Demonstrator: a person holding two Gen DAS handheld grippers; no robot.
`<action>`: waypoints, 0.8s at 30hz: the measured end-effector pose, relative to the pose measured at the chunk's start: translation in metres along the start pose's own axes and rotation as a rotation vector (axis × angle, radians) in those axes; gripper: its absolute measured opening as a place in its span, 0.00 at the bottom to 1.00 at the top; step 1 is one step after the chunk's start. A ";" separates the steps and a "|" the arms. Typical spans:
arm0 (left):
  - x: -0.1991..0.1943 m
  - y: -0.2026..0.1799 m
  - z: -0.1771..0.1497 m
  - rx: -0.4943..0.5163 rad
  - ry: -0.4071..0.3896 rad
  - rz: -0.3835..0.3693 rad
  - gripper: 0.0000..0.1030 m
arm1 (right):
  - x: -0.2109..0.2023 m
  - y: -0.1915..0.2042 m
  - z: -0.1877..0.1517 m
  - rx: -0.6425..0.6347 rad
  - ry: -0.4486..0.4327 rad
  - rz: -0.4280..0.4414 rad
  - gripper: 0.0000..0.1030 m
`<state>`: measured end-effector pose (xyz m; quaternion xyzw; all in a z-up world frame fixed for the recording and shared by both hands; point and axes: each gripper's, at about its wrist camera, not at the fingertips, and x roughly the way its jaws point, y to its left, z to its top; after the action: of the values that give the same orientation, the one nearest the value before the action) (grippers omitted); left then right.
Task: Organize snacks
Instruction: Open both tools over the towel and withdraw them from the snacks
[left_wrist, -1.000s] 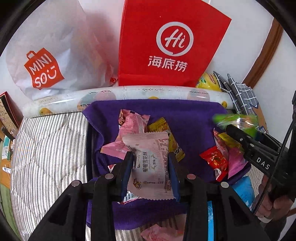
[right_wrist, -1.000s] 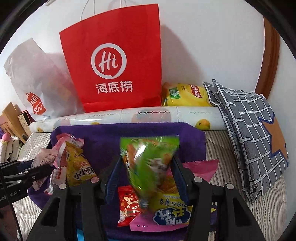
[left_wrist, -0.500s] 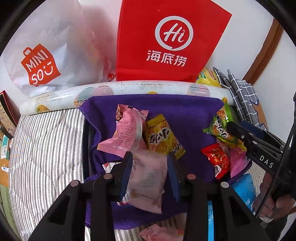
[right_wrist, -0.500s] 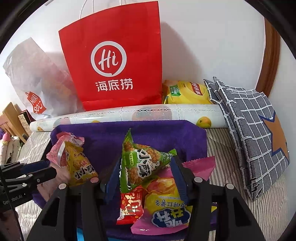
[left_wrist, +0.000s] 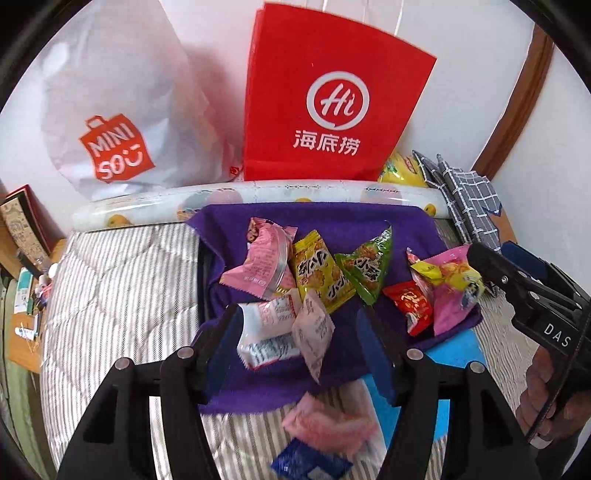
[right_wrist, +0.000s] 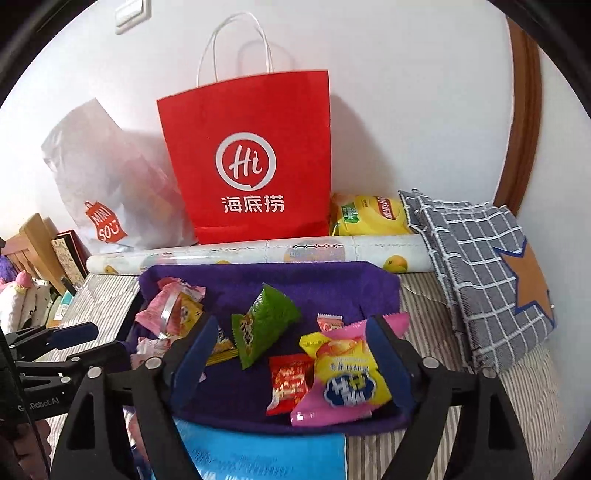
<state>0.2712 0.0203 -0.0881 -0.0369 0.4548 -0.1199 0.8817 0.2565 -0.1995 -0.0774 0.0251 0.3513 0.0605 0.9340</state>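
On the purple towel (left_wrist: 369, 225) most snacks already lay sorted, both grippers' jaws having just opened, left gripper (left_wrist: 299, 341) over its dropped pale-pink packet (left_wrist: 314, 332), right gripper (right_wrist: 291, 343) empty near the green packet (right_wrist: 264, 321); strays below the towel remained.

Home bedroom, striped quilt (left_wrist: 110, 280) on bed, checked cushion (right_wrist: 476, 266), shopping bags (right_wrist: 255, 166) against wall

Black left gripper (left_wrist: 301, 349), blue-padded fingers (left_wrist: 225, 341), silver screws, "DAS" lettering.
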 end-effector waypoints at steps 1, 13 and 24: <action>-0.006 0.001 -0.003 -0.002 -0.005 0.001 0.61 | -0.006 0.002 -0.002 0.003 -0.005 -0.005 0.81; -0.059 0.004 -0.044 0.007 -0.029 0.048 0.61 | -0.057 0.026 -0.028 0.000 -0.016 -0.024 0.85; -0.095 0.014 -0.075 -0.008 -0.071 0.088 0.61 | -0.092 0.052 -0.055 -0.054 -0.044 -0.032 0.85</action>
<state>0.1596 0.0603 -0.0589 -0.0243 0.4249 -0.0778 0.9016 0.1470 -0.1602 -0.0538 -0.0043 0.3294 0.0545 0.9426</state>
